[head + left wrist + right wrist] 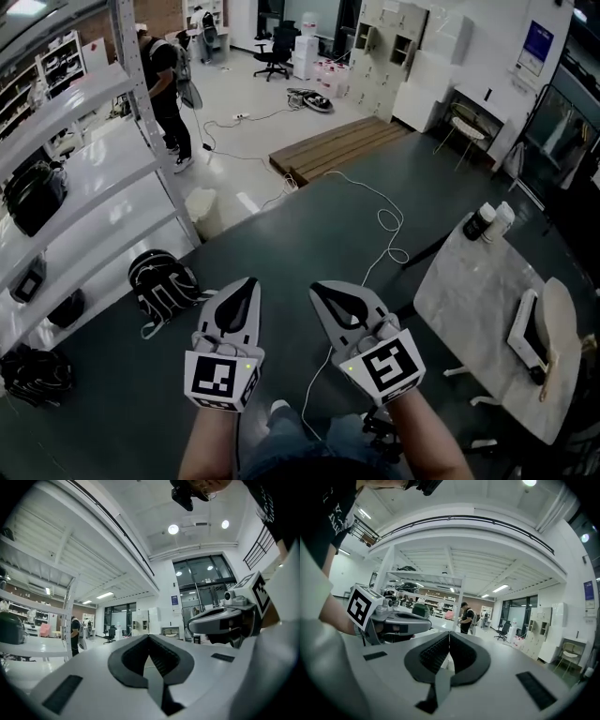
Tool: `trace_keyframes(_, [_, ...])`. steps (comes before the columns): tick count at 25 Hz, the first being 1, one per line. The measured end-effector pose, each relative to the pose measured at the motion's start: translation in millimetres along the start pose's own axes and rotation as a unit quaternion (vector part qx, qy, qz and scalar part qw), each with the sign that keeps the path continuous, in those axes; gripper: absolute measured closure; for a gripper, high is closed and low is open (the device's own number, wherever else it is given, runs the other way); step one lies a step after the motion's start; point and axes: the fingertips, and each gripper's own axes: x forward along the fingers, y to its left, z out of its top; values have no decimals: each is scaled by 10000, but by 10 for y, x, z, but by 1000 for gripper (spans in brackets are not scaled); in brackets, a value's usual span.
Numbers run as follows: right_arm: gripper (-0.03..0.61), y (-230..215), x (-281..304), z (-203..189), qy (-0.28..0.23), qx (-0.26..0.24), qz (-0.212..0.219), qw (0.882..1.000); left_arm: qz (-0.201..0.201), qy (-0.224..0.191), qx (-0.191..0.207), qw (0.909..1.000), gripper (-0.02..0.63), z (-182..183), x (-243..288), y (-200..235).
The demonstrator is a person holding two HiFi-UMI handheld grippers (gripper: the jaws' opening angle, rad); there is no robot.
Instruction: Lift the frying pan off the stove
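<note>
Frying pan: I see it in none of my views, and no stove either, so I cannot say where it stands. My left claw (250, 282) is clenched on nothing. In its own view the ribbed pads (161, 660) meet at the tip with only air around them. My right claw (318, 287) is the same, pressed closed and empty, pads (433, 654) together. Both sit side by side in the lower middle of the head view, near each other but not touching, pointing away from me over the dark floor (309, 225).

A white cable (385, 223) loops over that floor just above the right claw. A striped backpack (161, 287) lies left of the left claw. At the right edge a marble table (469, 281) carries two bottles (491, 221) at its upper corner and a pale flat thing lower down that I cannot identify. A shelf rack (84, 178) fills the left side, and a person (165, 94) stands in the upper left.

By my reckoning nothing of the task is done. Finding the stove, reaching the pan, gripping it and lifting it all remain.
</note>
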Motion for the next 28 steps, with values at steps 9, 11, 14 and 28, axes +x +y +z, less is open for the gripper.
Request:
trace_keyframes(9, [554, -483, -746, -216, 29, 145, -431, 9990, -509, -76, 15, 9987, 603, 29, 411, -852])
trace_keyframes(11, [554, -620, -965, -255, 35, 123, -537, 9985, -693, -95, 30, 9975, 603, 46, 502, -1144])
trace_keyframes(14, [554, -844, -1321, -286, 30, 129, -809, 9966, -1047, -146, 90, 9944, 603, 127, 623, -1595])
trace_keyframes(28, [554, -1695, -3271, -701, 47, 286, -2100, 9773, -2326, -248, 98, 9722, 603, 156, 914, -3836])
